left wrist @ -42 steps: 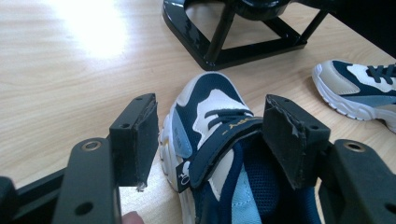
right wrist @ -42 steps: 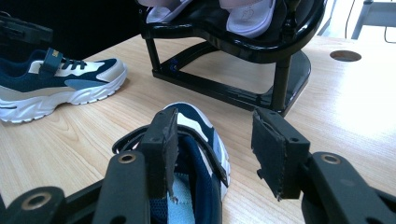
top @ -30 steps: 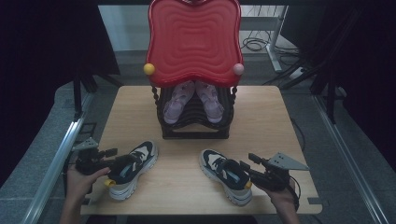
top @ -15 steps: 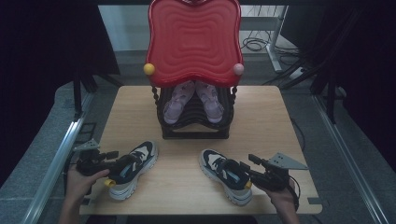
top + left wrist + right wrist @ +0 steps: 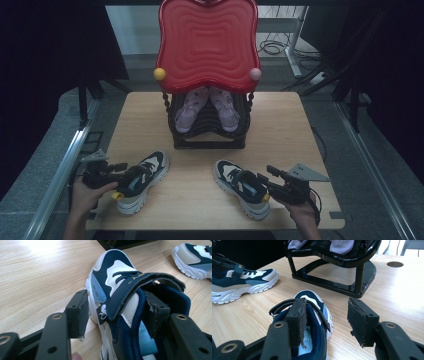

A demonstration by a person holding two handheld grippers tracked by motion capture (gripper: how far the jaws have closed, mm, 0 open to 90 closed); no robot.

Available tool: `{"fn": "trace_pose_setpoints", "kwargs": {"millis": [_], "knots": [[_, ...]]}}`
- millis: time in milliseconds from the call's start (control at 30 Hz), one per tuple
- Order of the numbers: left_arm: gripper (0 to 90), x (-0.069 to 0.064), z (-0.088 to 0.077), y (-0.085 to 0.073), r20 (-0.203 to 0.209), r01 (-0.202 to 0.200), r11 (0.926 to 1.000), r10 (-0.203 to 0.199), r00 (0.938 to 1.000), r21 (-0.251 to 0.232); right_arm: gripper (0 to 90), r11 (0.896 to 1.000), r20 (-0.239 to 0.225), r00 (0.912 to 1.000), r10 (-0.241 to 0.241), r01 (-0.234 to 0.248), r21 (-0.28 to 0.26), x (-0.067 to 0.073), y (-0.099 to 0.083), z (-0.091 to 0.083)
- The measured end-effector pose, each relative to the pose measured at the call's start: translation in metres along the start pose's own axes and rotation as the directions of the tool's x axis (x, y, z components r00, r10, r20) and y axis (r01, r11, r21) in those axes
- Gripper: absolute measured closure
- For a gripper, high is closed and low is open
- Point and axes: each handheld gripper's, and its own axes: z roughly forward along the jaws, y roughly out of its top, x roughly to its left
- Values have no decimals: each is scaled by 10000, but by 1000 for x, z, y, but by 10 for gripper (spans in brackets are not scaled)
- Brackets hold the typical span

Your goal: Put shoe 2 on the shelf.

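Two navy, white and pale-blue sneakers on a light wood-grain tabletop; glossy black rack holding lilac shoes, with a rippled red top.

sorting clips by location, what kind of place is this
Probably a lab or workshop set up for recording, not a home: a bare wooden table on a metal frame, black curtains around it, and loose cables on the grey floor behind.

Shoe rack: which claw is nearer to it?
Roughly equal; right if either. Left claw sits at the left shoe, right claw at the right shoe, both short of the rack.
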Motion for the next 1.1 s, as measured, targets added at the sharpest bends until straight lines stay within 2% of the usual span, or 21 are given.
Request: {"fn": "trace_pose_setpoints", "kwargs": {"millis": [233,500,667,767,1100], "knots": [[493,-1,0,0,13,-180,9998,180,9998,62,493,10000,34,10000,5,-5,47,-1,-1,2],[526,-4,-1,0,-188,-414,9985,421,9989,368,493,10000,76,10000,37,-38,63,-2,-2,1],[625,-7,0,0,-82,-545,9968,551,9984,592,493,10000,100,10000,-5,4,90,-2,-2,1],[665,-8,0,0,-148,-556,9965,566,9983,624,493,9999,138,9999,-17,15,157,-1,-2,2],[681,-10,0,2,-298,-370,9967,393,9988,724,486,9995,99,9996,-279,277,162,-4,10,-2]]}}
